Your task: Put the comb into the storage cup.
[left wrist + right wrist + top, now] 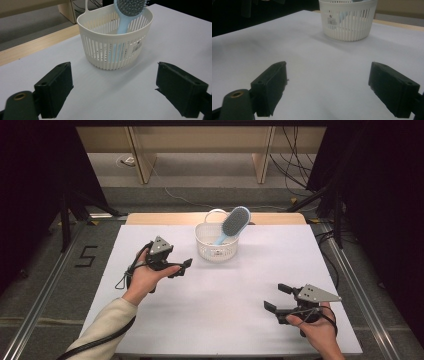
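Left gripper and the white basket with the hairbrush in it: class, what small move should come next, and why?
Probably ease the left gripper forward toward the basket. Its jaws stand wide open with nothing between them, and bare table separates them from the basket wall. The hairbrush leans upright inside, head above the rim.

A white slotted basket stands upright near the table's far edge. A light-blue hairbrush stands in it, handle down, grey bristle head leaning out over the rim.

White slatted basket, light-blue grey-bristled hairbrush.
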Demonstrator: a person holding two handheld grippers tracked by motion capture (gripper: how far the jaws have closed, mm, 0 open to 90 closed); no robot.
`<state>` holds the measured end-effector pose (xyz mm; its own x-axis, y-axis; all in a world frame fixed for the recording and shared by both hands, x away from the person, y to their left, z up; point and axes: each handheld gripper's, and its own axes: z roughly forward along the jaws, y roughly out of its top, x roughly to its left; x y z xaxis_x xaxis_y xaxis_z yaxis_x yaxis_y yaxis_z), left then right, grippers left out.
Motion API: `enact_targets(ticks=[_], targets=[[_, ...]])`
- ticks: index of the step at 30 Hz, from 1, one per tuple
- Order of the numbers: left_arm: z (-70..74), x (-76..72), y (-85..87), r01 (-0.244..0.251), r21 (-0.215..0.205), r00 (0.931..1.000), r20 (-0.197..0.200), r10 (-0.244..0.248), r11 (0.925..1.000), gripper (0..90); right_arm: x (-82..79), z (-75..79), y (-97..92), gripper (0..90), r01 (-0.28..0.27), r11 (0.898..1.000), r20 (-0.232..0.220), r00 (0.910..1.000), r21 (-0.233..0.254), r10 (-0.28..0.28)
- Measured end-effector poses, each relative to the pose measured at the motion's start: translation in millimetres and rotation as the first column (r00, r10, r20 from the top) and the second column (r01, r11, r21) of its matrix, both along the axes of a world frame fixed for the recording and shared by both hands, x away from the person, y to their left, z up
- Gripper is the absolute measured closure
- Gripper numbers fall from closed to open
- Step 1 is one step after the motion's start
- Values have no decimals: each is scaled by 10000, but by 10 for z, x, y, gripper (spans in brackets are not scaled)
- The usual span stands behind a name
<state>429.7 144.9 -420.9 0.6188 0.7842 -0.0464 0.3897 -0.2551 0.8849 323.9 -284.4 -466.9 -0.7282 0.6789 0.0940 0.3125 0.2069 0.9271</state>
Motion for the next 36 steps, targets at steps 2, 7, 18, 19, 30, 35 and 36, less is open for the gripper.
enact_targets(ticks=[2,7,18,19,30,35,36], targets=[[-8,-21,7,3,-13,10000,28,-3,10000,133,0,0,1,163,2,10000,25,10000,-9,-2],[-44,-74,49,33,72,10000,21,-33,10000,133,-4,4,0,163,4,10000,6,10000,6,-4],[-108,-199,183,-121,79,9998,127,120,9999,141,-4,4,4,163,-18,10000,19,10000,-14,18],[-109,-208,197,-111,86,9998,179,110,9999,141,-4,4,4,162,-20,10000,24,10000,-13,20],[-145,-313,291,-150,87,9994,304,147,9998,143,-5,6,4,163,-20,10000,44,10000,-24,20],[-156,-357,323,-186,94,9993,325,183,9998,143,-5,6,4,162,-14,10000,54,10000,-21,14],[-155,-366,325,-183,81,9993,329,180,9998,143,-5,6,4,162,-21,10000,58,10000,-23,21]])
